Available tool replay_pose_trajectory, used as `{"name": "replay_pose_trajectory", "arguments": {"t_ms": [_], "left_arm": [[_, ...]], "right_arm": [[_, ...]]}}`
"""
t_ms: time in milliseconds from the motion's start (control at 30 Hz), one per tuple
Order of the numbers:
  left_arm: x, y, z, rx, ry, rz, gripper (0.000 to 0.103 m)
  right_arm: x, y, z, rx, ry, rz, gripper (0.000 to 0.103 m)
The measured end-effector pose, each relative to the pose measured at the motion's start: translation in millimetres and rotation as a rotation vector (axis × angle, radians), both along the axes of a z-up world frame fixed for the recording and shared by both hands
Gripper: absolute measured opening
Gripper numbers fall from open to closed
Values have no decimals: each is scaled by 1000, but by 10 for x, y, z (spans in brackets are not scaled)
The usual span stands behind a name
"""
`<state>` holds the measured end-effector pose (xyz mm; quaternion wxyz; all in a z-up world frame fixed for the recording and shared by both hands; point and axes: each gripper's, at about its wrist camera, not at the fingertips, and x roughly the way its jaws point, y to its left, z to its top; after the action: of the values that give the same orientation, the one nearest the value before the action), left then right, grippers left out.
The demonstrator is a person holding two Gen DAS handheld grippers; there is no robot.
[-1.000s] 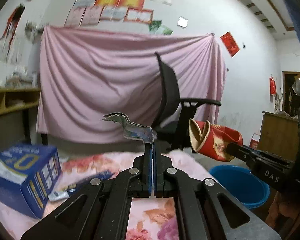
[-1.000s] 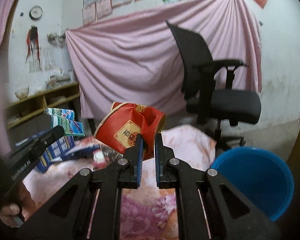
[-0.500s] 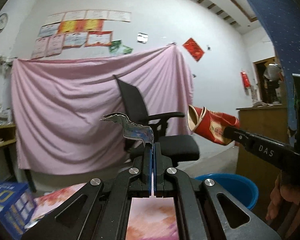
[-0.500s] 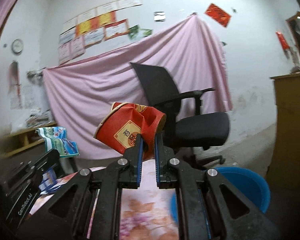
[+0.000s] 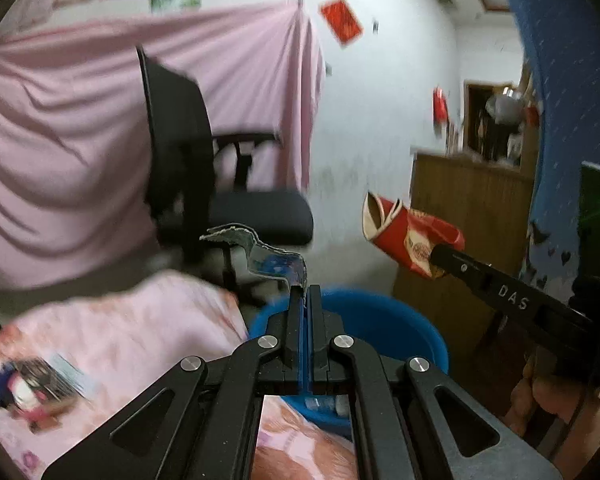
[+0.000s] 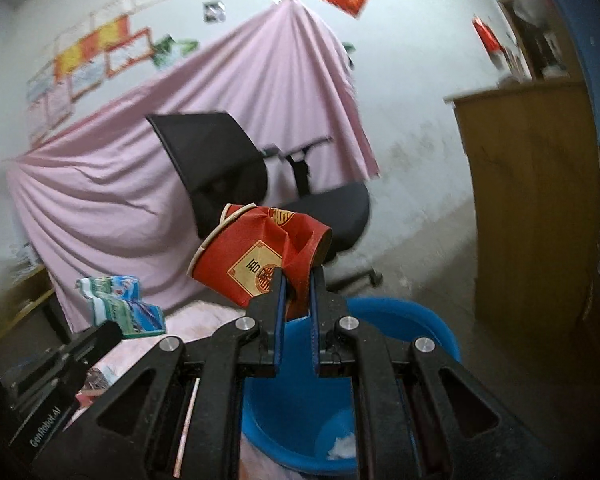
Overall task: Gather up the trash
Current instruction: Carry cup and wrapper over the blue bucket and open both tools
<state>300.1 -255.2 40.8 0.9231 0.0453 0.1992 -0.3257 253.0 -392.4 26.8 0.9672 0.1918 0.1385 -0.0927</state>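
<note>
My left gripper (image 5: 305, 292) is shut on a torn, crumpled wrapper (image 5: 260, 256), which also shows in the right wrist view (image 6: 120, 306) as green and blue. My right gripper (image 6: 298, 280) is shut on a crushed red paper cup (image 6: 260, 256), also seen in the left wrist view (image 5: 404, 232). A blue bucket (image 6: 400, 320) stands on the floor right under both grippers; it shows in the left wrist view too (image 5: 380, 316). White scraps lie in its bottom (image 6: 344, 446).
A table with a pink floral cloth (image 5: 120, 328) lies to the left with printed packets (image 5: 28, 384) on it. A black office chair (image 5: 204, 184) stands behind. A wooden cabinet (image 6: 528, 200) stands right of the bucket. A pink sheet (image 6: 140, 160) hangs on the wall.
Both grippers have swung right from over the table to above the blue bucket, each still holding its piece of trash. The blue box has left the left wrist view.
</note>
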Motion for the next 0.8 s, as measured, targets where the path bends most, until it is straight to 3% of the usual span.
{"name": "replay_pose_trajectory", "arguments": {"t_ms": [100,300,500,667,800], "left_arm": [[154,-136,-111,22,115,-22,0],[364,-190,-133,-22,223,-31,0],[400,-78,-185,-20,277,-13,3],[357,-35,-202,-25,286,-10,19],[378,15,-216,-38,296,7,21]], "right_arm": [[99,-83,-114,35,63,2,40],[177,-177,-278,66,144,13,40],[226,-261,-337,96,175,15,43],[283,-289,-387,109,196,23,45],[284,-298,-391,108,193,28,53]]}}
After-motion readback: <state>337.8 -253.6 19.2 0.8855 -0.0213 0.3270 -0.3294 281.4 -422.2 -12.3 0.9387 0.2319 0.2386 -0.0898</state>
